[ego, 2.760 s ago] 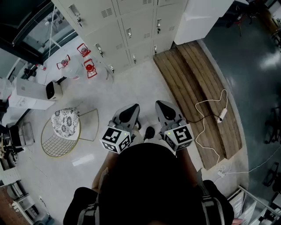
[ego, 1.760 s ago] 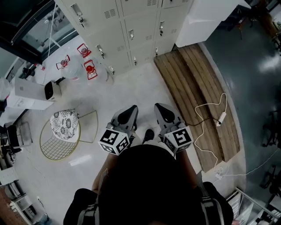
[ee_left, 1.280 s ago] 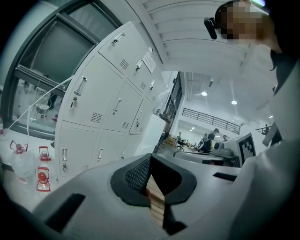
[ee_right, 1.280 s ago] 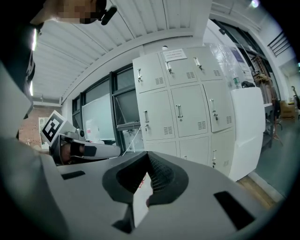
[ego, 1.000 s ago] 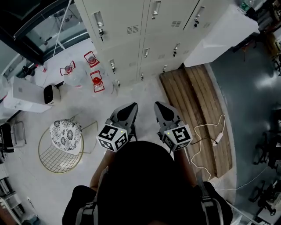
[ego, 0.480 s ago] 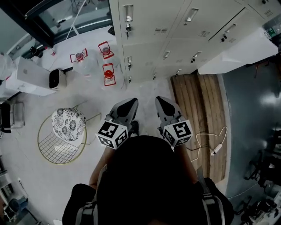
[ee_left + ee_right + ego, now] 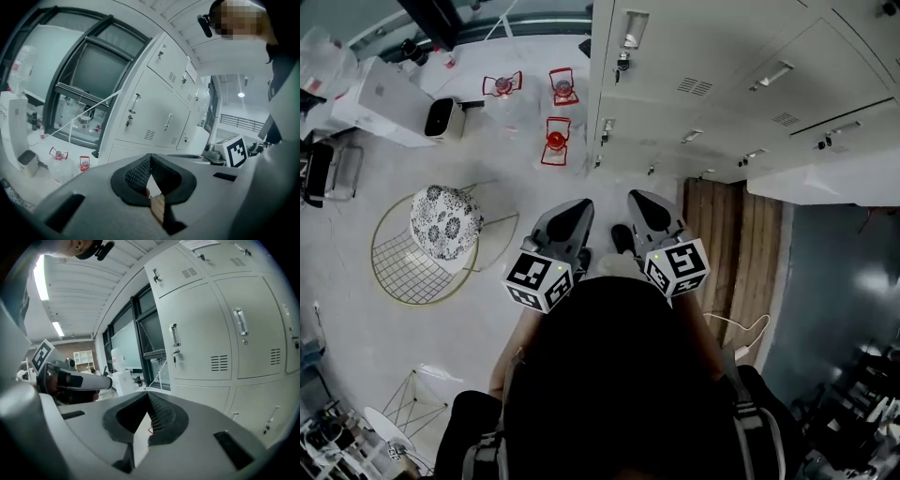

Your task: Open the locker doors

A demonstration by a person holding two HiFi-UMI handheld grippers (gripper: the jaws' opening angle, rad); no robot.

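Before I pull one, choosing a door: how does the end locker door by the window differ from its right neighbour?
The end locker door has a key hanging under its handle; the neighbour door shows none. The end locker door borders the window; the neighbour door sits between doors. Both are shut, with vertical handles.

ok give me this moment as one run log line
phase: pre-contact | left hand-held gripper: shut, empty | right hand-held gripper: shut, empty | locker doors: visible ones closed, untouched
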